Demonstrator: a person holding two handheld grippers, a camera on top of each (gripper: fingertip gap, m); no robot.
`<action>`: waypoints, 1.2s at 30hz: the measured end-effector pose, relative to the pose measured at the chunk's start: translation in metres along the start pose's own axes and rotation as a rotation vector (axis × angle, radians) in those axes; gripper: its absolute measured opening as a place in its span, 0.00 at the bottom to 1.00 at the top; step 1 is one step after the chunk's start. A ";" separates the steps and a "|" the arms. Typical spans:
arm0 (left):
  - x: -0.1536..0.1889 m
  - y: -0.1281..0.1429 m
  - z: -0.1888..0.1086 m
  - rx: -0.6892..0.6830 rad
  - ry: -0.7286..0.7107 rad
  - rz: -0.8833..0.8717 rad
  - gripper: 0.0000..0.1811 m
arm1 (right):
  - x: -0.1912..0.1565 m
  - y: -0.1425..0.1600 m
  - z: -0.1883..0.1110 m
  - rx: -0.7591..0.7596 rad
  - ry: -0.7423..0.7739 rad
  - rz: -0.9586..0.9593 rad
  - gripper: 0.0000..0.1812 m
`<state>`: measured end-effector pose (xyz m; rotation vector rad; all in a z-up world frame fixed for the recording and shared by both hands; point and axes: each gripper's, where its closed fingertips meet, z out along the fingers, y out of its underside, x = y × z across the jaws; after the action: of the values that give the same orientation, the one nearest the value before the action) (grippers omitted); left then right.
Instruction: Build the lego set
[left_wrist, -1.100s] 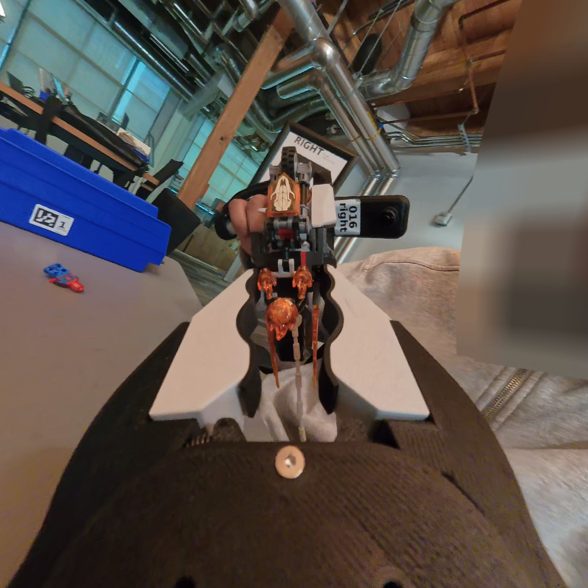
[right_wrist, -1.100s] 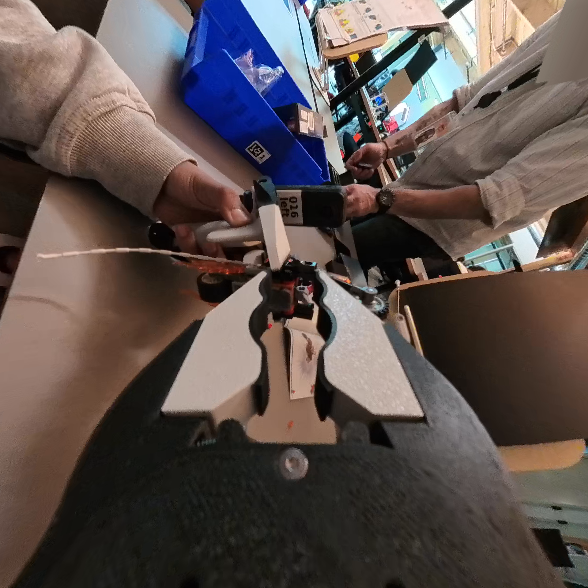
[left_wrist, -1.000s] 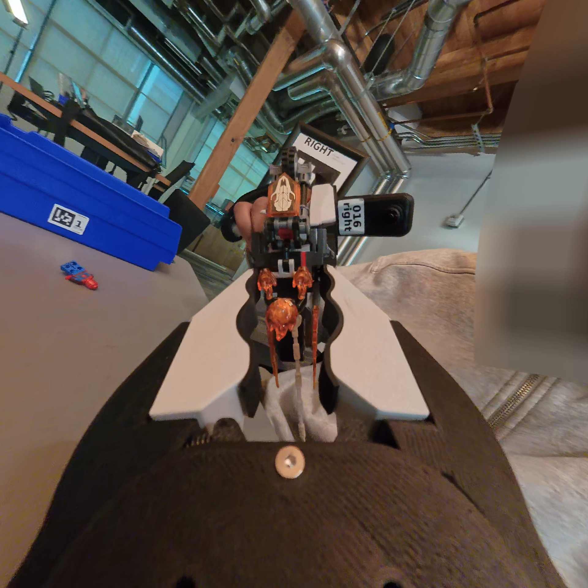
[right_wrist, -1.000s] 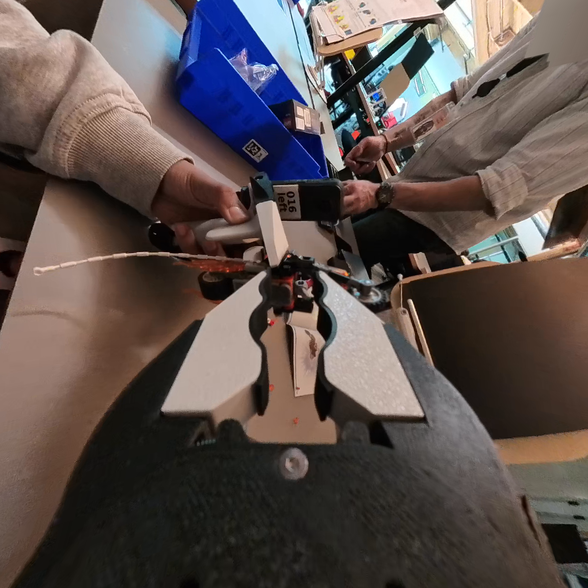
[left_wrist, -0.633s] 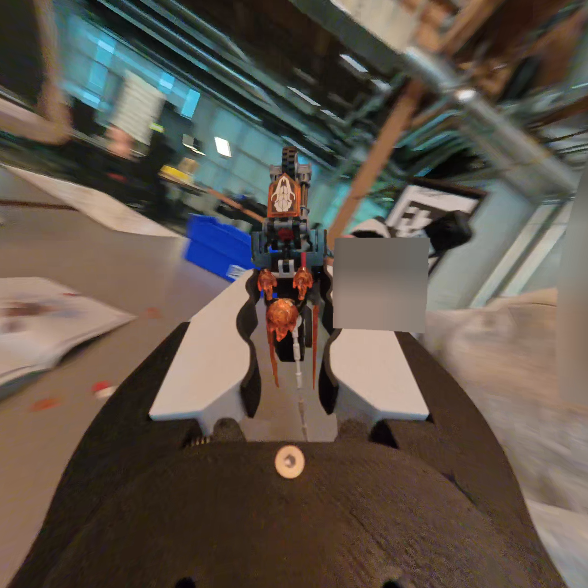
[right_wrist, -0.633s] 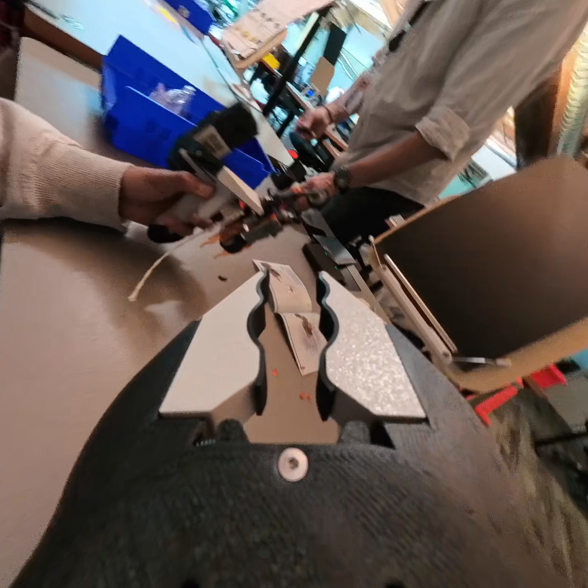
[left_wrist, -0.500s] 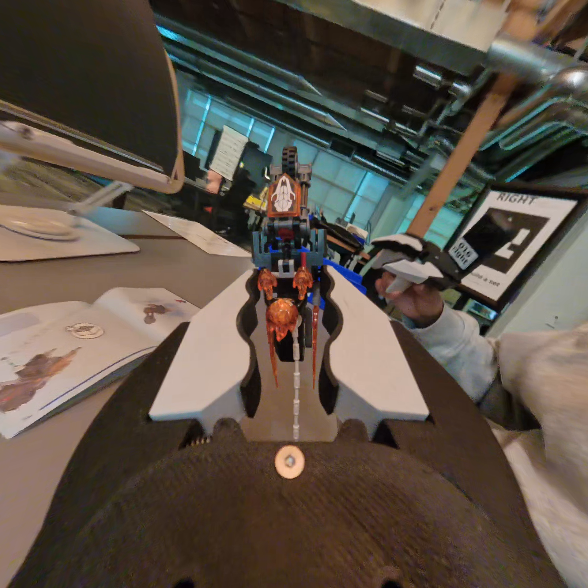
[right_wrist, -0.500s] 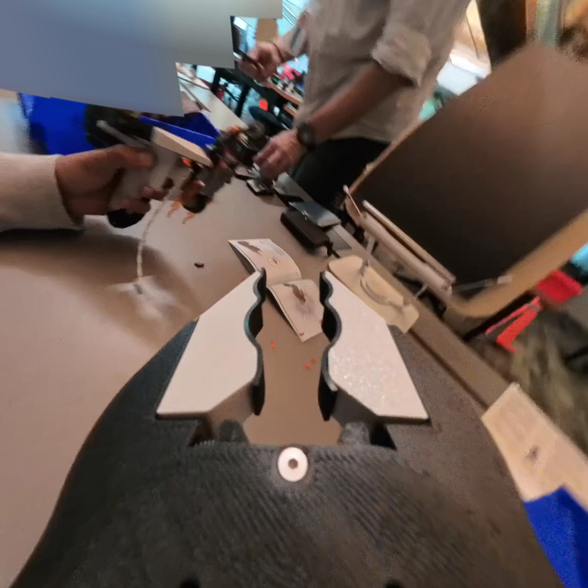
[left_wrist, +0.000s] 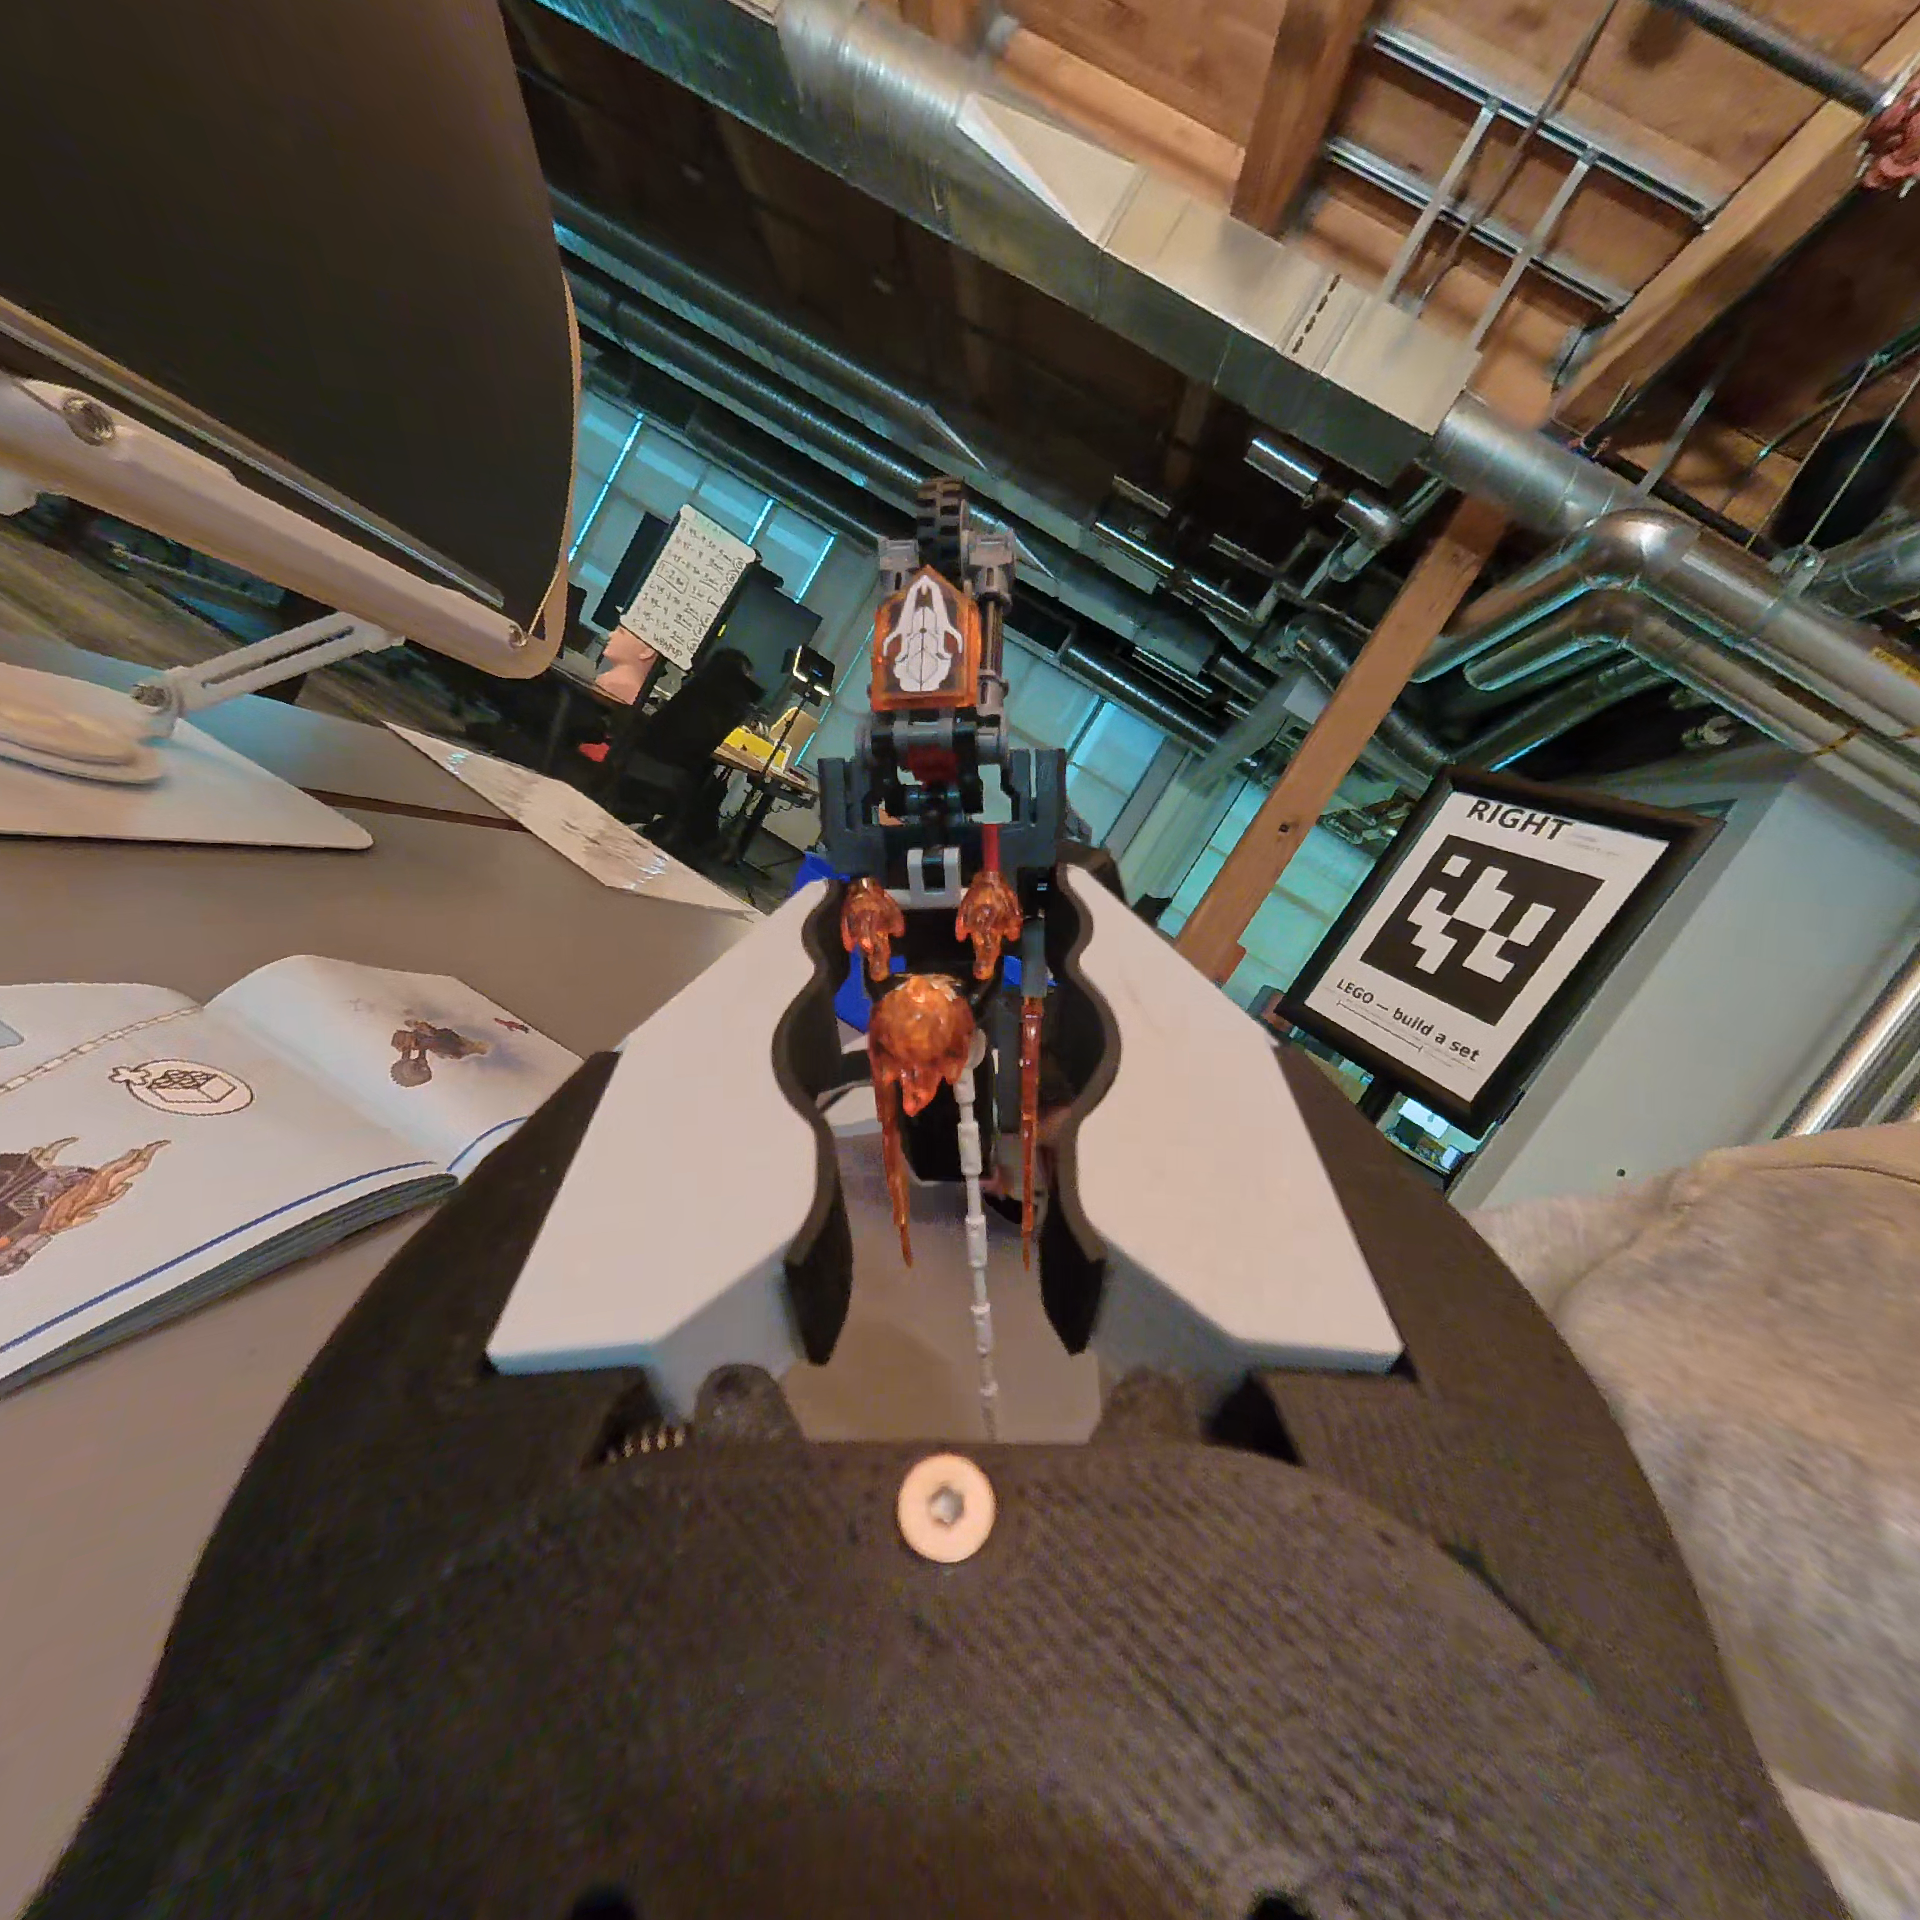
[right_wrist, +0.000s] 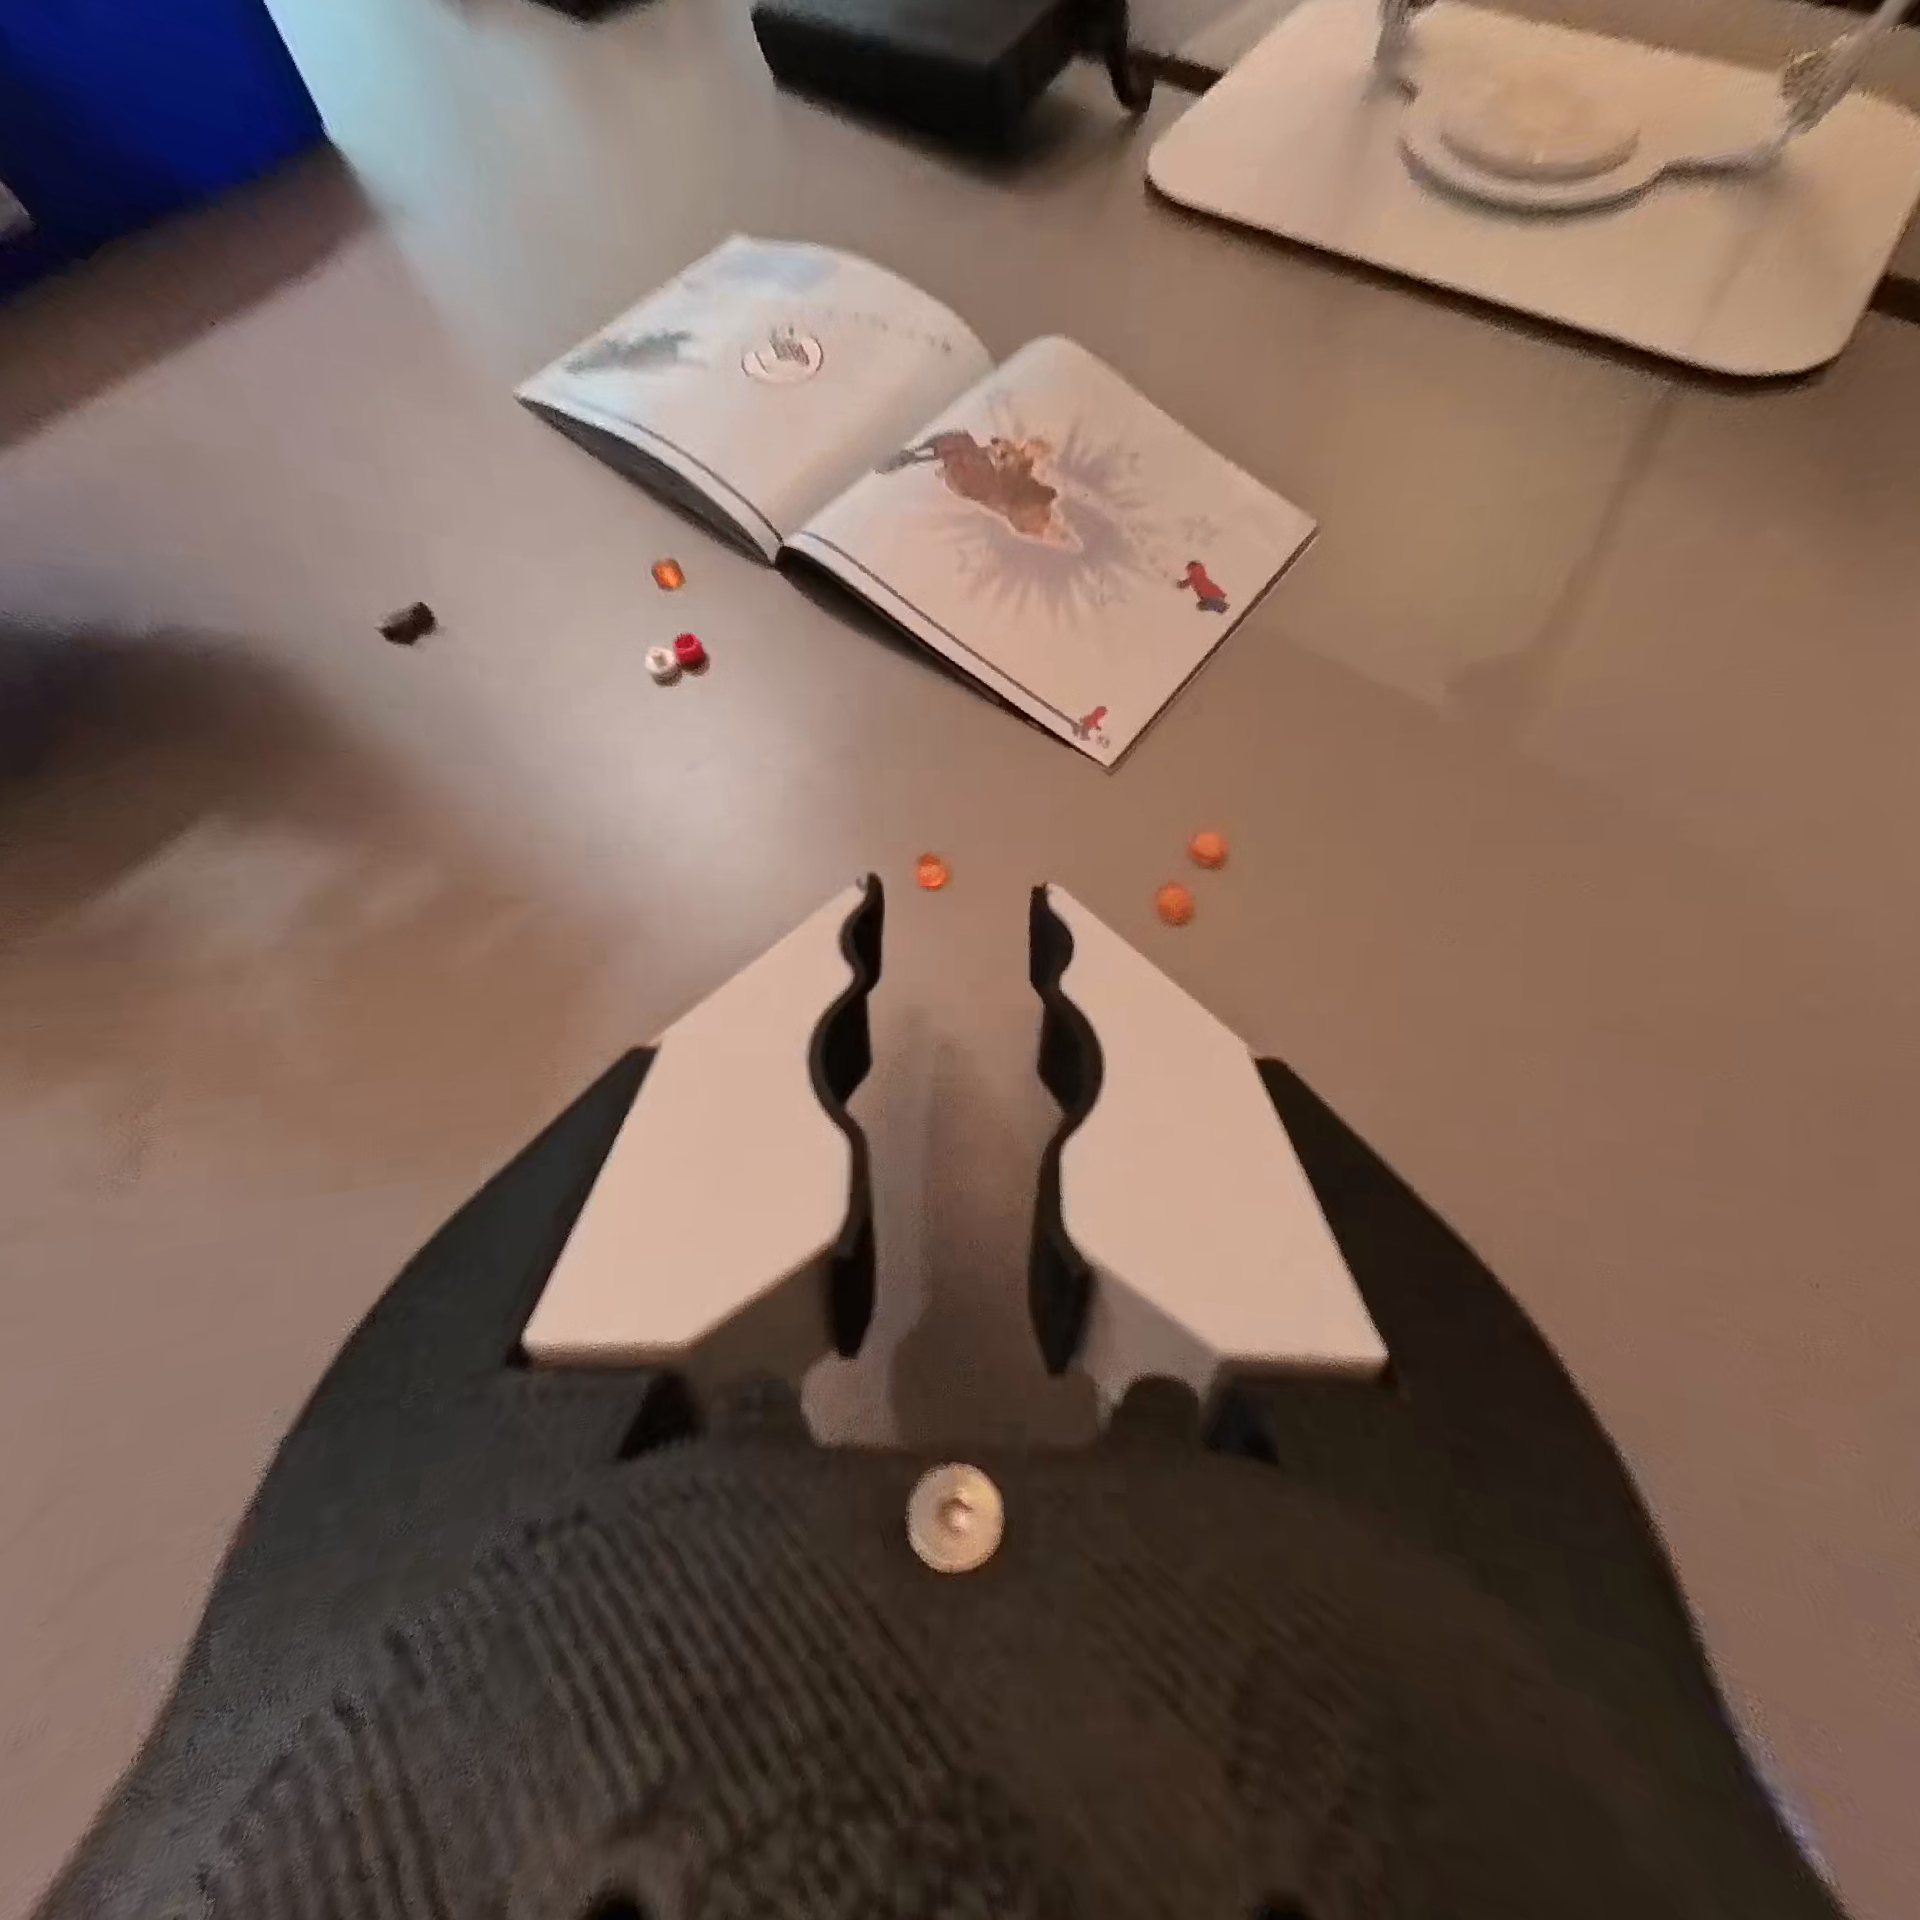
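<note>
Orange flame pieces hang from the lego model (left_wrist: 935, 831), which stands upright between the tips of the left gripper (left_wrist: 940, 894), its fingers closed on the dark body. A thin white chain (left_wrist: 977, 1247) dangles from the model down the gap between the fingers. An open instruction booklet (left_wrist: 208, 1122) lies on the grey table (left_wrist: 468, 894) to the left. The right gripper (right_wrist: 951, 894) points down at the table with its fingers apart and nothing between them. Just beyond its tips lie three small orange studs (right_wrist: 1174, 902); farther off are the booklet (right_wrist: 935, 468), a red stud (right_wrist: 688, 649), a white stud (right_wrist: 661, 662) and a dark piece (right_wrist: 405, 621).
</note>
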<state>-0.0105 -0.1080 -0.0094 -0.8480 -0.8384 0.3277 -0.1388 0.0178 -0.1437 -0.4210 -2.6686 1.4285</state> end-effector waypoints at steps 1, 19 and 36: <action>0.000 0.001 0.001 -0.002 0.004 -0.004 0.20 | 0.000 0.002 0.006 -0.019 -0.001 -0.006 0.14; 0.010 0.035 0.019 -0.194 0.022 0.072 0.20 | -0.049 -0.047 0.000 0.174 -0.169 -0.126 0.03; 0.026 0.068 0.040 -0.321 -0.033 0.411 0.20 | -0.141 -0.117 -0.069 0.364 -0.270 -0.387 0.03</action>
<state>-0.0200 -0.0285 -0.0331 -1.3231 -0.7534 0.5777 -0.0134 -0.0281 -0.0010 0.3212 -2.3982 1.8804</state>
